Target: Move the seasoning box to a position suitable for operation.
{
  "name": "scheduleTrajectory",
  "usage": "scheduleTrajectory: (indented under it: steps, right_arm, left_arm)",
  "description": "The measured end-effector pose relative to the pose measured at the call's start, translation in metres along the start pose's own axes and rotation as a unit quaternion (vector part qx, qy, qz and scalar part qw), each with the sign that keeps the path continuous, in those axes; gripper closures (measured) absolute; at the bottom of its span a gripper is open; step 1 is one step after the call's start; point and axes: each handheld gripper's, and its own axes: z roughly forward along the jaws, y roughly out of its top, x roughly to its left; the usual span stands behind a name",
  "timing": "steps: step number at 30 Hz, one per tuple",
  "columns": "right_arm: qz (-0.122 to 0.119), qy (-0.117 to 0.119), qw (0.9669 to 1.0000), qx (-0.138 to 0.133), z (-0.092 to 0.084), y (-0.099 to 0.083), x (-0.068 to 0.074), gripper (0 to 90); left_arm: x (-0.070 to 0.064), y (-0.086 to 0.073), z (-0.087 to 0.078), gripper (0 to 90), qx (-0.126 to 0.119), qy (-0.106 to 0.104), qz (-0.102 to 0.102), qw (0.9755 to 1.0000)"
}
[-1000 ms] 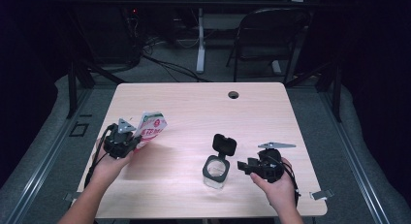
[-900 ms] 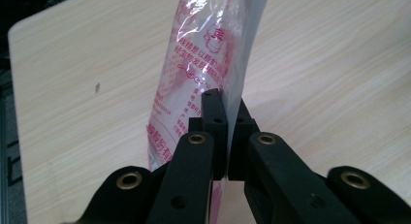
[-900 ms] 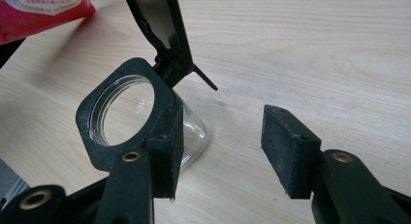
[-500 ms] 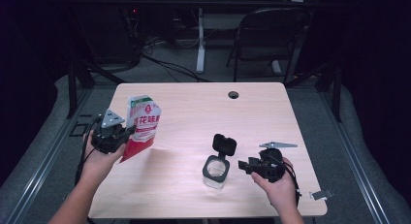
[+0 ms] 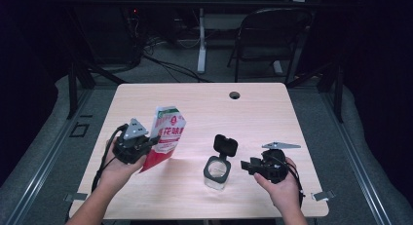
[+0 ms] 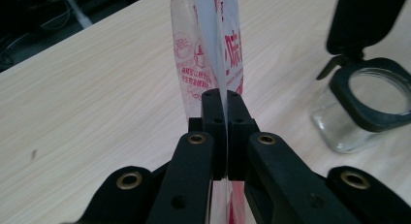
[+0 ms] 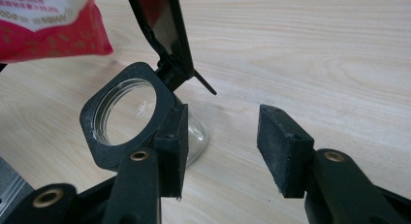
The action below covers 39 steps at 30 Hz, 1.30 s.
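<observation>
Left gripper [image 5: 146, 146] clamped, raised; right gripper [image 5: 248, 165] level, closing, empty.

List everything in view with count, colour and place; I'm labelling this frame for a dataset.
pouch: 1, red and white, held up over the table's left part
jar: 1, clear glass with black collar, front centre of table, lid flipped open
table: 1, light wood, centre
hole: 1, dark, far edge of table
chair: 1, black, behind the table
left hand-held gripper: 1, black, shut on the pouch's edge
right hand-held gripper: 1, black, right of the jar, jaws just been closing, nothing between them
hands: 2, front edge, one on each gripper
</observation>
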Motion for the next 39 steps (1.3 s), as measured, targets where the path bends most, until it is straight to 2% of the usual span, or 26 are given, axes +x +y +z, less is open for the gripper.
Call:
scheduleTrajectory:
  steps: [5, 9, 12, 16, 20, 26, 30, 32, 36, 39]
  right_arm:
    - [-0.006, -0.006, 1.0, -0.005, -0.002, 0.0, 0.001, 58.4]
    - [-0.006, -0.005, 1.0, -0.004, -0.002, 0.0, -0.001, 59.0]
    - [0.0, -0.001, 0.9999, 0.013, -0.001, 0.0, -0.001, 59.0]
    - [-0.001, 0.0, 0.9999, 0.014, 0.0, 0.0, 0.0, 59.0]
    - [-0.016, 0.006, 0.9998, 0.008, -0.001, 0.0, 0.002, 59.4]
    - [-0.041, 0.006, 0.9992, 0.002, 0.0, 0.001, 0.005, 57.0]
    - [-0.034, 0.02, 0.9992, 0.002, -0.001, 0.002, 0.009, 57.4]
    - [-0.04, 0.025, 0.9989, 0.008, -0.002, 0.003, 0.012, 58.0]
    - [-0.058, 0.033, 0.9976, 0.017, -0.001, 0.005, 0.019, 58.1]
    - [-0.067, 0.037, 0.9969, 0.02, 0.0, 0.007, 0.023, 57.3]
  left_arm:
    - [-0.021, 0.003, 0.008, 90.0, -0.001, -0.027, 0.019, 0.9995]
    - [-0.031, 0.003, 0.013, 90.0, -0.007, -0.05, 0.02, 0.9985]
    - [-0.037, 0.002, 0.015, 90.0, -0.015, -0.064, 0.023, 0.9976]
    - [-0.043, -0.004, 0.017, 90.0, -0.02, -0.077, 0.023, 0.9965]
    - [-0.04, -0.016, 0.015, 90.0, -0.032, -0.09, 0.006, 0.9954]
    - [-0.035, -0.033, 0.009, 90.0, -0.031, -0.101, -0.006, 0.9944]
    - [-0.033, -0.047, 0.008, 90.0, -0.024, -0.104, -0.012, 0.9942]
    - [-0.031, -0.054, 0.007, 90.0, -0.028, -0.107, -0.024, 0.9936]
    - [-0.029, -0.074, 0.012, 90.0, -0.028, -0.125, -0.057, 0.9901]
    - [-0.028, -0.089, 0.017, 90.0, -0.026, -0.144, -0.084, 0.9857]
